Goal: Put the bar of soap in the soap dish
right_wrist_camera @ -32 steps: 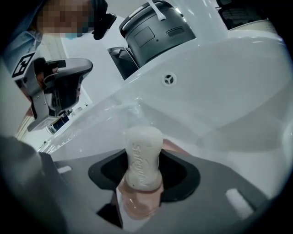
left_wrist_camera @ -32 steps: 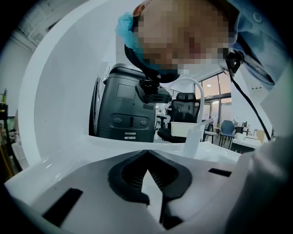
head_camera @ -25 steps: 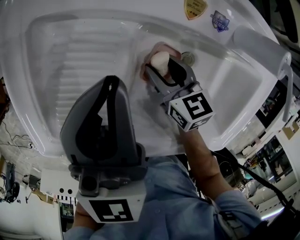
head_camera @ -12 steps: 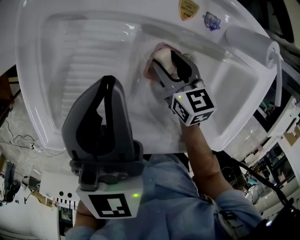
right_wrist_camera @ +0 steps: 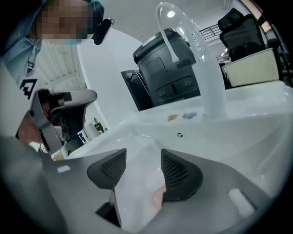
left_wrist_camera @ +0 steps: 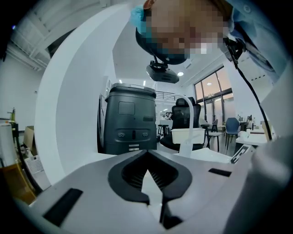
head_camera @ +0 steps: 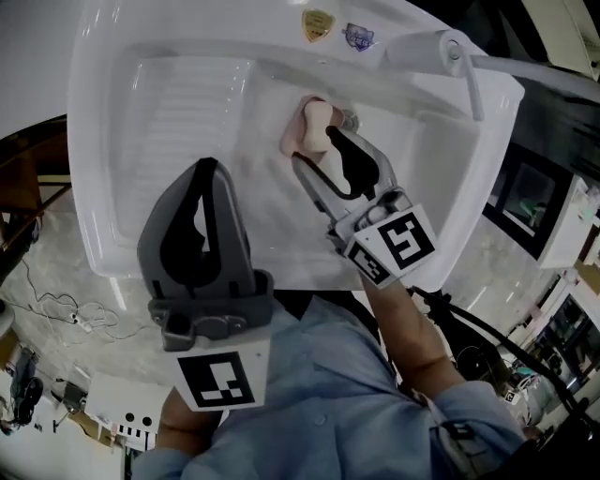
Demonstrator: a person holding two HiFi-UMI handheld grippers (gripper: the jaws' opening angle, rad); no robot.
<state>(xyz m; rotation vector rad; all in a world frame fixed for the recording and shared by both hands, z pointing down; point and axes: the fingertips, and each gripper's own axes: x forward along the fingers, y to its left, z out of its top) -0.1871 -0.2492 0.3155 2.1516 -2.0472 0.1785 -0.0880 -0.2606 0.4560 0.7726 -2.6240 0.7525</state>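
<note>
White sink point(head_camera: 187, 122) bears two unreadable stickers point(head_camera: 318, 25); right claw point(head_camera: 314, 148) gapes near soap point(head_camera: 314, 120), left claw point(head_camera: 208, 167) closed.

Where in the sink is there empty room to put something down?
Two bare patches: the ribbed slope, between the left rim of the sink and the soap dish, and the deep basin by the faucet. The middle is crowded: the soap sits in its dish, with the open right gripper close by.
</note>
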